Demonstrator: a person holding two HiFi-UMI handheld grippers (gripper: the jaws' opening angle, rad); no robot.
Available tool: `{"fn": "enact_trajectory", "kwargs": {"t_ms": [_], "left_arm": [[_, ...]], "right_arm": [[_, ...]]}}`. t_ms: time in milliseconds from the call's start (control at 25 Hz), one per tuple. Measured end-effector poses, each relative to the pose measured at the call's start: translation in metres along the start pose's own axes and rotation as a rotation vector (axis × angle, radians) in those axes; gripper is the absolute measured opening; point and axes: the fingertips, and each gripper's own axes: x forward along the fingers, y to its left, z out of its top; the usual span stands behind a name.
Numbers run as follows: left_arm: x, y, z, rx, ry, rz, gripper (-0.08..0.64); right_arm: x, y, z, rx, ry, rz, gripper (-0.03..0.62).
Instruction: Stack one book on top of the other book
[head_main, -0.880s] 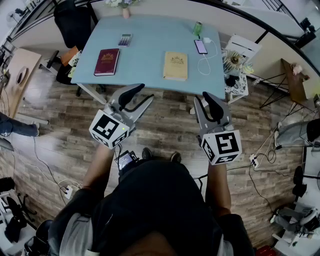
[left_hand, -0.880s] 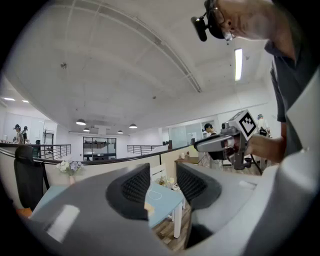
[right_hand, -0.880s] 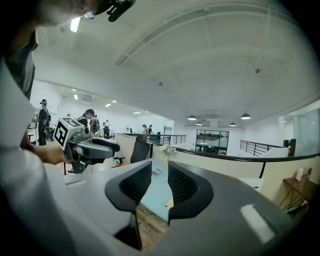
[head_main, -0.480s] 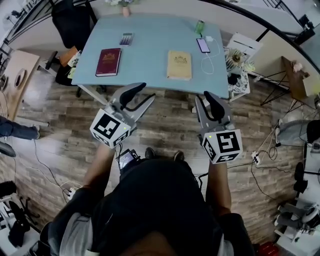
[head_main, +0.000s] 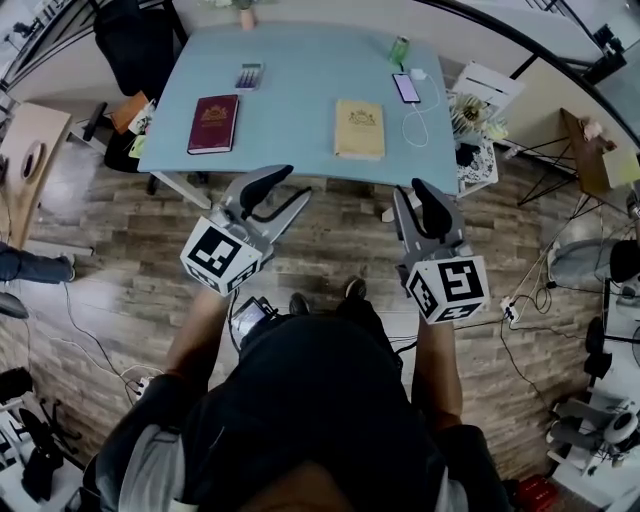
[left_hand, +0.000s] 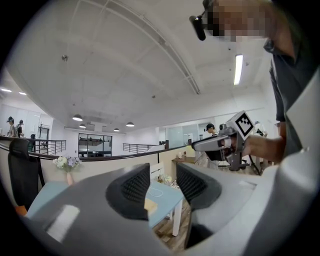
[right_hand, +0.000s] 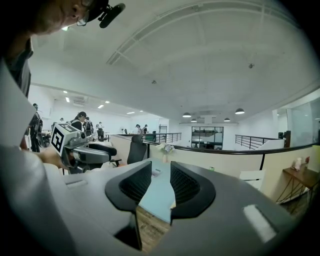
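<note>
Tan book (head_main: 359, 128) lay just above the right gripper (head_main: 412, 192), lengthwise up-frame; maroon book (head_main: 213, 123) sat above-left of the left gripper (head_main: 293, 185). Both were empty, left jaws wide, right narrower.

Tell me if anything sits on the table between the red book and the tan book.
Nothing visible does. The table is bare between the red book and the tan book; the calculator lies farther back, the phone off to the tan book's right.

The tabletop (head_main: 300, 100) looks smooth and matt. The floor (head_main: 340, 250) is made of wood planks with a streaky grain. The red book (head_main: 212, 124) and the tan book (head_main: 359, 129) have smooth covers, and the fingers (left_hand: 132, 190) have ridged, dull black pads.
</note>
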Motion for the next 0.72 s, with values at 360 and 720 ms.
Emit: {"fn": "enact_trajectory", "kwargs": {"t_ms": [360, 720], "left_arm": [[0.033, 0.019, -0.014, -0.016, 0.053, 0.054, 0.213], [0.091, 0.027, -0.010, -0.011, 0.082, 0.126, 0.213]], "right_arm": [[0.038, -0.040, -0.012, 0.034, 0.011, 0.052, 0.101], [0.071, -0.097, -0.013, 0.051, 0.005, 0.145, 0.101]]}}
